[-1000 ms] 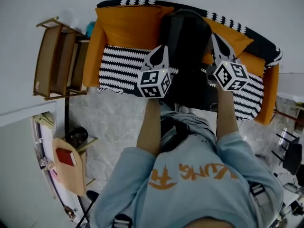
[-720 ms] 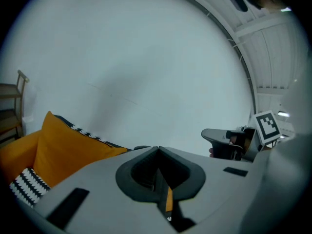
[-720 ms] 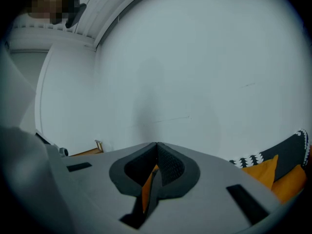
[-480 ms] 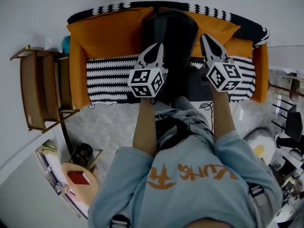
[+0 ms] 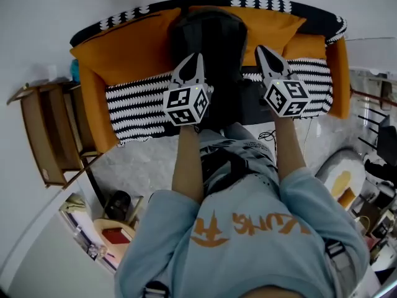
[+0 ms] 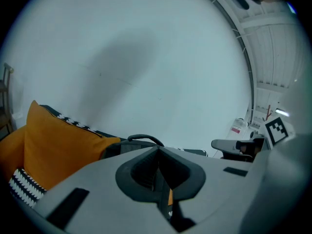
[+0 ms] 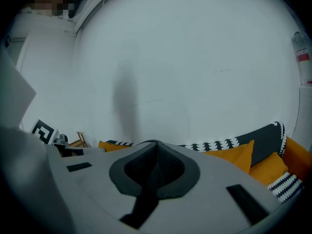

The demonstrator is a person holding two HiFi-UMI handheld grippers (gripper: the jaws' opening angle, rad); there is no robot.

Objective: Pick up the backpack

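A black backpack point(image 5: 211, 39) stands upright in the middle of a sofa point(image 5: 146, 101) that has orange cushions and a black-and-white striped seat. In the head view my left gripper point(image 5: 194, 57) hangs shut just off the backpack's left side. My right gripper point(image 5: 260, 48) is shut at its right side. Neither holds anything. The left gripper view shows its jaws point(image 6: 158, 150) shut, with the backpack's top handle point(image 6: 144, 139) just beyond them and an orange cushion point(image 6: 53, 140) to the left. In the right gripper view the jaws point(image 7: 156, 144) are shut, below the bare wall.
A wooden shelf unit point(image 5: 53, 135) stands left of the sofa. A small round table point(image 5: 115, 234) with a red book is at the lower left. Chairs and clutter point(image 5: 372, 185) crowd the right. A white wall runs behind the sofa.
Both grippers have sunk and moved closer to the backpack, staying shut. The sofa has shifted up and right in the head view as the head turned.
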